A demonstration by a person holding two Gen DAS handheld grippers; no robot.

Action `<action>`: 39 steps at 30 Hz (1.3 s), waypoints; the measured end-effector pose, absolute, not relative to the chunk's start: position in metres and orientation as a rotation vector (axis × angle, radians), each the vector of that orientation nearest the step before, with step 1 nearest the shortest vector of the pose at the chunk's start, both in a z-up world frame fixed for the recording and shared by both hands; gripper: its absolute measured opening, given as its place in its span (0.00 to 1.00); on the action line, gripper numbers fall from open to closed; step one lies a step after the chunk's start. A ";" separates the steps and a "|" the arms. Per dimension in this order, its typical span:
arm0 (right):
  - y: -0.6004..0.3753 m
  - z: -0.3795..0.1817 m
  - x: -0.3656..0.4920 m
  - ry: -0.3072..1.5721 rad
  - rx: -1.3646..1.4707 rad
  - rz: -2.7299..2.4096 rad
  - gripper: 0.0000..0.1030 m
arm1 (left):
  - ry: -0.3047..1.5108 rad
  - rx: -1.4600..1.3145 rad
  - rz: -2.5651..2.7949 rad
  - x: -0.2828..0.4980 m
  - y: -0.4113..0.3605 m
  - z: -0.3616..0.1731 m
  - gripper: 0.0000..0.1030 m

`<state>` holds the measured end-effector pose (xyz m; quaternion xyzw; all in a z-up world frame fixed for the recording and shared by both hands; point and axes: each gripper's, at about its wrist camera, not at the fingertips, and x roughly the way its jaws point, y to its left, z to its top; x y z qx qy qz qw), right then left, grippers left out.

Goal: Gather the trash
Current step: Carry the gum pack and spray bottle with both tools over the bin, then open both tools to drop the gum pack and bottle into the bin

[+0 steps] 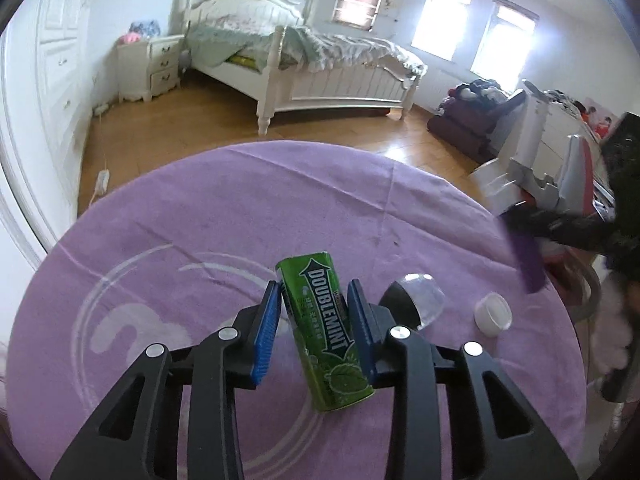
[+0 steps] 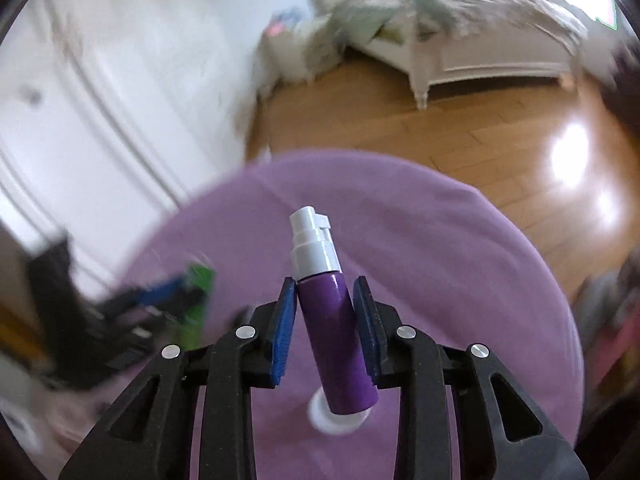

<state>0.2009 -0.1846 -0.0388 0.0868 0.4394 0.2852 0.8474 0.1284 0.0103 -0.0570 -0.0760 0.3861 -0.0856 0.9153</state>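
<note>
Left gripper (image 1: 314,312) clamped on green Doublemint gum tin (image 1: 326,330), long axis pointing away, above purple tablecloth (image 1: 240,216), right gripper (image 2: 325,308) clamped on purple spray bottle (image 2: 334,340), white nozzle forward

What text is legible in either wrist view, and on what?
"DOUBLEMINT": large white letters in a dark arrow band along the green gum container held in the left gripper.
A smaller line under the brand on that container: too small to read.
Purple spray bottle in the right gripper: no text visible.
White cap on the purple tablecloth: no text visible.
</note>
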 end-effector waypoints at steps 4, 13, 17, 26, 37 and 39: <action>-0.224 -0.019 0.163 0.845 0.385 0.617 0.28 | 0.778 -0.228 -0.221 0.110 0.019 -0.052 0.32; -0.310 -0.020 0.087 0.737 0.660 0.534 0.28 | 0.660 -0.198 -0.364 0.063 -0.030 -0.008 0.30; -0.338 -0.029 0.074 0.714 0.696 0.476 0.28 | 0.639 -0.169 -0.432 0.059 -0.072 0.000 0.29; -0.427 -0.033 0.020 0.597 0.754 0.329 0.28 | 0.639 -0.110 -0.641 0.057 -0.174 0.018 0.29; -0.550 -0.045 -0.033 0.458 0.784 0.023 0.28 | 0.667 -0.003 -0.917 0.064 -0.323 0.025 0.29; -0.564 -0.053 -0.039 0.458 0.794 -0.017 0.28 | 0.695 0.003 -0.939 0.067 -0.342 0.019 0.29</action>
